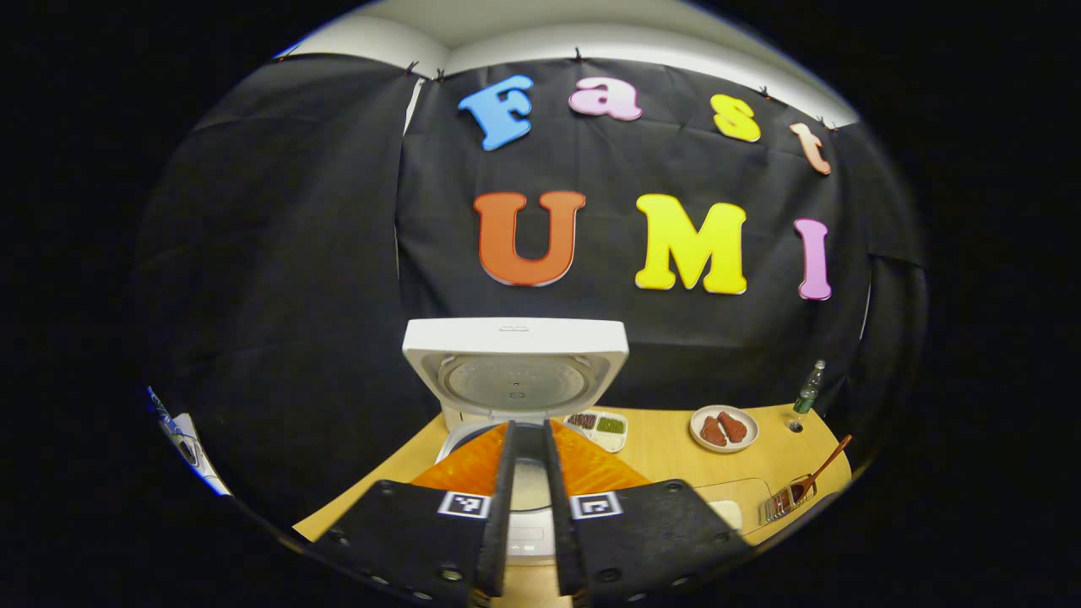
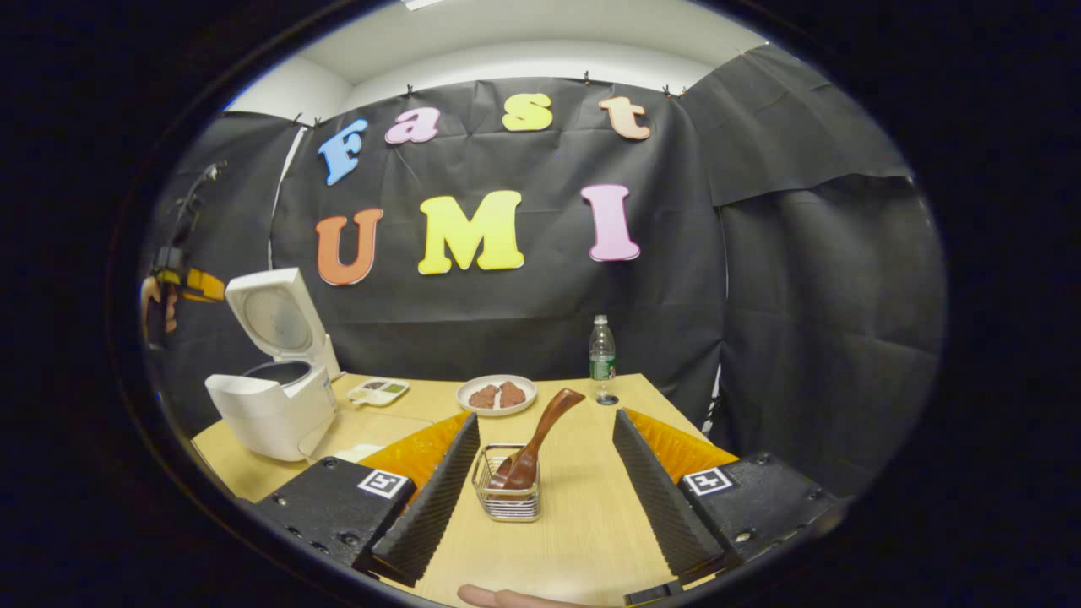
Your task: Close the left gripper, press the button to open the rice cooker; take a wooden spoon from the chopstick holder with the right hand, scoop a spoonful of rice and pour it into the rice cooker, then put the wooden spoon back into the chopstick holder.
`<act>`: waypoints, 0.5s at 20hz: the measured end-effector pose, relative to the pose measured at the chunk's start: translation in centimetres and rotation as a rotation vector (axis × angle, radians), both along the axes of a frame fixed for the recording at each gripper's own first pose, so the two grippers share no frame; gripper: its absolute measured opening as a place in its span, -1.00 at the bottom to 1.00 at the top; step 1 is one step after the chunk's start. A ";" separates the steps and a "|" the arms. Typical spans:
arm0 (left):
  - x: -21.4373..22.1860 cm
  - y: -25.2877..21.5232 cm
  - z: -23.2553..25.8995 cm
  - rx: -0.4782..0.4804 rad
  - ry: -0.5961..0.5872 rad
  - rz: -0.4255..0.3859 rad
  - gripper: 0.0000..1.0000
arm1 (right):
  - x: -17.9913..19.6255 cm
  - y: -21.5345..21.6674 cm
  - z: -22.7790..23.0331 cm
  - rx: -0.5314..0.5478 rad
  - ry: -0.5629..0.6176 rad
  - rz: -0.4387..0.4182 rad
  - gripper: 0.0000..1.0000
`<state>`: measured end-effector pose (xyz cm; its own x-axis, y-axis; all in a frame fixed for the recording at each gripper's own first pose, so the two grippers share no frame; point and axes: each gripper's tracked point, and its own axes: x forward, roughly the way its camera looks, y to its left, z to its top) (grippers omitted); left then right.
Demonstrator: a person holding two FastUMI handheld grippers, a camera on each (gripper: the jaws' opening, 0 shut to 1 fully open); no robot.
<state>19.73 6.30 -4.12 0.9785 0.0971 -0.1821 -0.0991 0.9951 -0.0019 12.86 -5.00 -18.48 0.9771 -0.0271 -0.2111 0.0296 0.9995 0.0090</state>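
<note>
Rice cooker (image 2: pixel 274 405): white, standing at the table's left, lid (image 2: pixel 274 321) hinging upright, pot showing.
Wooden spoon (image 2: pixel 534 441): brown, leaning rightward, bowl sitting down in the holder.
Chopstick holder (image 2: pixel 507 494): wire basket, standing upright mid-table.

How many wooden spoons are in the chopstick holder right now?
1. A single wooden spoon leans in the chopstick holder, between the right gripper's open fingers; the holder's depths could hide another.
</note>
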 end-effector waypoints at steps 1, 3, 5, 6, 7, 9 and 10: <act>-1.0 -0.4 0.9 0.030 -0.037 0.004 0.17 | 0.3 0.3 -0.6 0.001 0.011 0.002 0.99; -2.8 -1.1 2.4 0.042 -0.086 0.017 0.94 | 0.8 0.9 -1.6 -0.001 0.032 0.015 1.00; -4.4 -2.3 3.2 0.018 -0.108 -0.003 0.92 | 1.4 0.9 -2.3 -0.007 0.041 0.015 1.00; -5.0 -2.4 3.4 0.018 -0.121 -0.006 0.93 | 1.6 0.9 -2.6 -0.006 0.043 0.013 0.99; -5.6 -2.6 3.4 0.019 -0.130 -0.010 0.91 | 1.9 1.0 -2.8 -0.003 0.044 0.016 1.00; -6.9 -3.4 3.4 0.024 -0.145 -0.035 0.91 | 2.6 1.2 -3.3 -0.006 0.047 0.021 1.00; -7.6 -3.9 3.3 0.029 -0.154 -0.043 0.91 | 3.0 1.2 -3.6 -0.007 0.048 0.023 0.99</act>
<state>12.12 2.42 -0.79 0.9980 0.0571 -0.0276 -0.0567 0.9983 0.0153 15.83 -3.80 -22.13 0.9661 -0.0064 -0.2581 0.0069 1.0000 0.0012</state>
